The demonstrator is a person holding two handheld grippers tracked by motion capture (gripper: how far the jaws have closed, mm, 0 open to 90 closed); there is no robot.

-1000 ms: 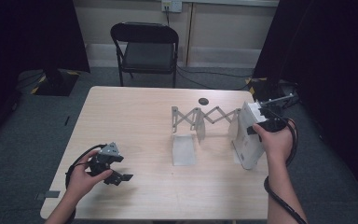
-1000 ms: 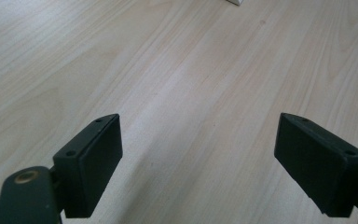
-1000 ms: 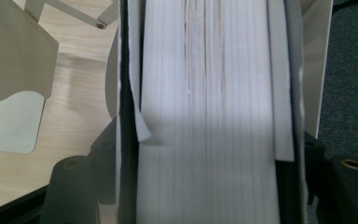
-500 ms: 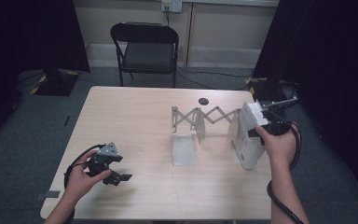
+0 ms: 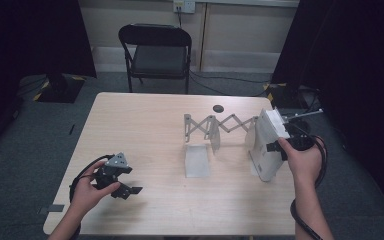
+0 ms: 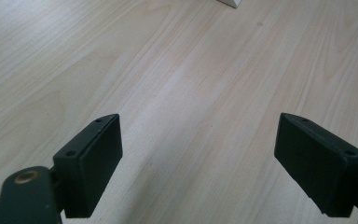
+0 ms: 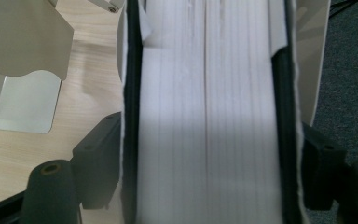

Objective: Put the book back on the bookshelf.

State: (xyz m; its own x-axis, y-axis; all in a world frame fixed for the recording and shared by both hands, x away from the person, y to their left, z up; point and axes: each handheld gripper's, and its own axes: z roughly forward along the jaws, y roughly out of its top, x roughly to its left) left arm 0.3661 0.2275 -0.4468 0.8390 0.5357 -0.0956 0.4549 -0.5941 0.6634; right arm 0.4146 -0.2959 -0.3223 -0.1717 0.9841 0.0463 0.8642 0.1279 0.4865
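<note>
My right gripper (image 5: 279, 146): jaws just easing apart around the white book (image 7: 205, 116), pads barely off its covers
Book: upright in the folding rack (image 5: 220, 127), table's right end
My left gripper (image 5: 122, 186): jaws wide apart over bare table (image 6: 177, 70)

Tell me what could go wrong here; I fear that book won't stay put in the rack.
1. The book stands at the rack's right end, close to the table edge; a nudge might tip it off.
2. The right gripper has just been opening with the book between its jaws; if the book leans, it may topple once freed.
3. The gripper could drag the book on pulling back.
</note>
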